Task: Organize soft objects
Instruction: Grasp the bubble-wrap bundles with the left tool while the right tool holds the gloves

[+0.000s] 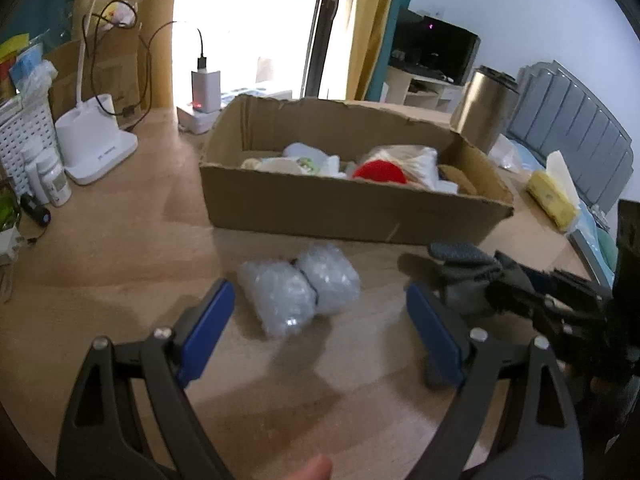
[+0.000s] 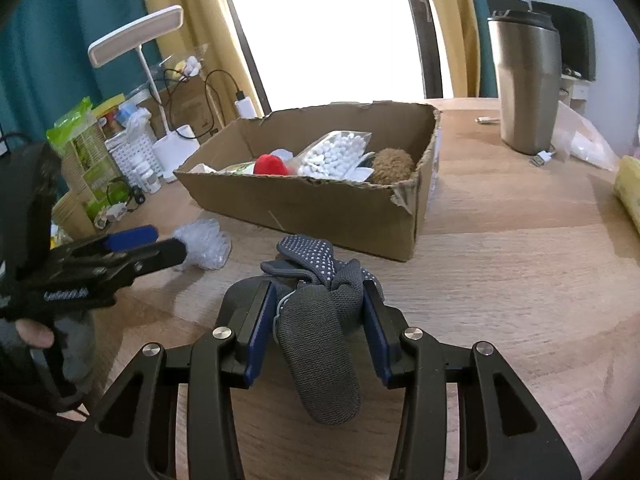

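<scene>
The right gripper (image 2: 320, 312) is clenched on the grey dotted glove (image 2: 316, 320), just in front of the cardboard box (image 2: 320, 208). The left gripper (image 1: 320, 320) is spread wide around the bubble wrap bundle (image 1: 298, 290) nearby. Each should close mid-bundle, then lift clear over the box's near wall.

Both low over the wooden table (image 1: 120, 240), close, facing the cardboard box (image 1: 344, 208); shared: box, bubble wrap (image 2: 204, 242), steel tumbler (image 2: 526, 84).
</scene>
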Demonstrator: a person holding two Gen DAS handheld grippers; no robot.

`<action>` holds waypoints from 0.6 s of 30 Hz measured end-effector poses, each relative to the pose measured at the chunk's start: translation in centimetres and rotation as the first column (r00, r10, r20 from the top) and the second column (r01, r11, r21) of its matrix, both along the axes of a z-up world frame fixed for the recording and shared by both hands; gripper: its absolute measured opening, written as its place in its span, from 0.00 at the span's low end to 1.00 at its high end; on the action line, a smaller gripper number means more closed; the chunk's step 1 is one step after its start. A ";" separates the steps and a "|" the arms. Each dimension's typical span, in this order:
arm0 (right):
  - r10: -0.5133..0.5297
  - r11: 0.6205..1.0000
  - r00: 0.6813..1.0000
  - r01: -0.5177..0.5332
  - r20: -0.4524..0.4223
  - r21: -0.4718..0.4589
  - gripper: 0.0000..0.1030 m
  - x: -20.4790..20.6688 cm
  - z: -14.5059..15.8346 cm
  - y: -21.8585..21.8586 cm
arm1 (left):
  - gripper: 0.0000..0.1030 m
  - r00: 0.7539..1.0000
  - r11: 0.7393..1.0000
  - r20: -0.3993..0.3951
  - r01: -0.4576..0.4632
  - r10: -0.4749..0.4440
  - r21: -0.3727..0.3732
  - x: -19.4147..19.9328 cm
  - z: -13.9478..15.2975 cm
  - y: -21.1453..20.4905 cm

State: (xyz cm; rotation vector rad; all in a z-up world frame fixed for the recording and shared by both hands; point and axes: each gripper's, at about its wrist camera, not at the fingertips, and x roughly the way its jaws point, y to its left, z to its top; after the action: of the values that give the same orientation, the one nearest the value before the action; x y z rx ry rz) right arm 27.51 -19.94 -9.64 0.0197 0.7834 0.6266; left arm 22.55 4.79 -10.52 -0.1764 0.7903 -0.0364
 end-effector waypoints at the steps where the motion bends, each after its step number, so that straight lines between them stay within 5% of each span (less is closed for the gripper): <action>1: 0.000 1.000 1.000 0.000 -0.002 0.002 0.44 0.1 0.0 0.0 | 0.87 1.000 1.000 -0.005 -0.001 0.001 -0.002 0.4 -0.1 0.1; 11: 0.002 1.000 1.000 -0.001 -0.029 0.031 0.44 0.8 -0.4 -0.3 | 0.85 0.997 0.999 -0.063 -0.034 0.036 0.036 2.9 -1.3 0.1; 14: 0.010 0.999 1.000 -0.009 -0.030 0.033 0.44 0.8 -0.4 -0.3 | 0.71 0.997 0.999 -0.076 -0.031 0.033 0.035 3.2 -1.6 0.0; 18: 0.011 0.999 1.000 -0.010 -0.029 0.033 0.44 0.8 -0.4 -0.3 | 0.64 0.996 0.998 -0.083 -0.029 0.033 0.051 3.2 -1.8 -0.3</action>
State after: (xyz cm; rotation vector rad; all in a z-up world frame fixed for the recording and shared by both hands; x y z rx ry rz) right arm 28.27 -20.24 -10.05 0.0544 0.8017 0.6503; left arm 25.70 4.45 -12.36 -0.1435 0.8714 0.0205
